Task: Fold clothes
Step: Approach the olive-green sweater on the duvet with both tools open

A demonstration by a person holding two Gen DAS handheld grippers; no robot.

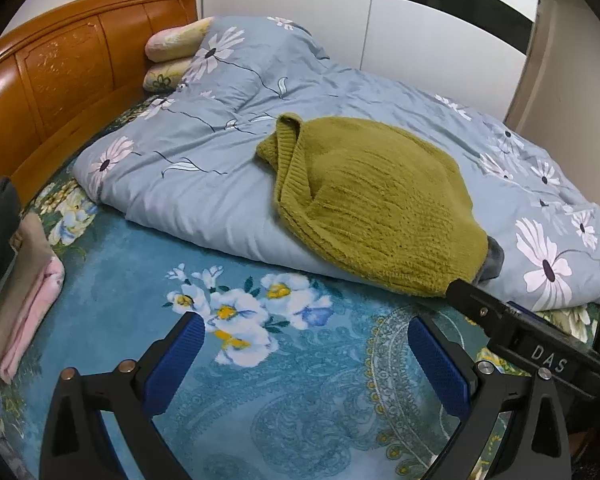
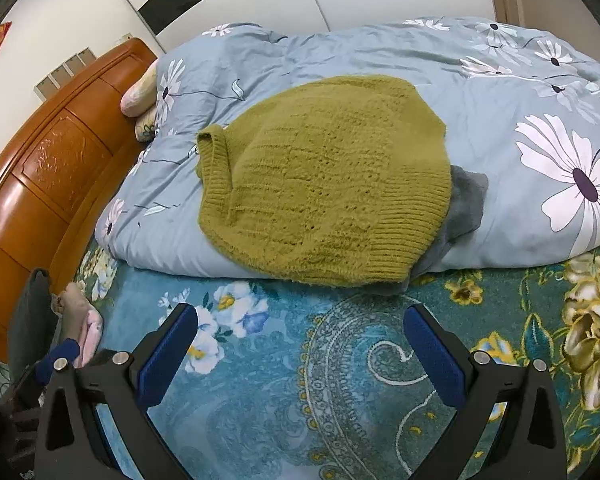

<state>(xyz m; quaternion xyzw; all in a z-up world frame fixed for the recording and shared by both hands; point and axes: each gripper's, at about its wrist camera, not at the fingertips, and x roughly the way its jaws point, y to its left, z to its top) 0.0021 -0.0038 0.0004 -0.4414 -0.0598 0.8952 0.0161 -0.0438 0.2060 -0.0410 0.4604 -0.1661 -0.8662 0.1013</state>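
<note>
An olive-green knitted sweater (image 2: 324,184) lies spread over the near edge of a pale blue quilt with white daisy print (image 2: 500,92), ahead of both pairs of fingers and touching neither. Its ribbed hem hangs just over the quilt's edge toward the right gripper (image 2: 300,344), whose blue-padded fingers (image 2: 434,354) stand wide apart with nothing between them — only the teal bedspread patterned with flowers and scrollwork (image 2: 260,400) shows in the gap. A piece of grey cloth (image 2: 466,196) peeks out from under the sweater, beyond the right finger.

The left gripper (image 1: 306,354) is likewise spread open and empty over the same bedspread, its blue pads (image 1: 174,360) apart. From this view the sweater (image 1: 380,208) sits ahead and to the right of the fingers, its ribbed neckline folded over on the side toward the carved orange-brown wooden headboard (image 1: 60,80). Part of the right gripper's black body, marked "DAS" (image 1: 548,358), crosses the lower right corner beside the left gripper's right finger, its tip close to the sweater's hem; contact cannot be told from here.

Two pillows in pale floral covers (image 1: 172,52) are stacked against the headboard, far ahead and left. A folded pink and beige cloth (image 1: 24,312) lies at the bed's edge, left of the left fingers. White wardrobe doors with a black band (image 1: 380,12) stand behind the bed.
</note>
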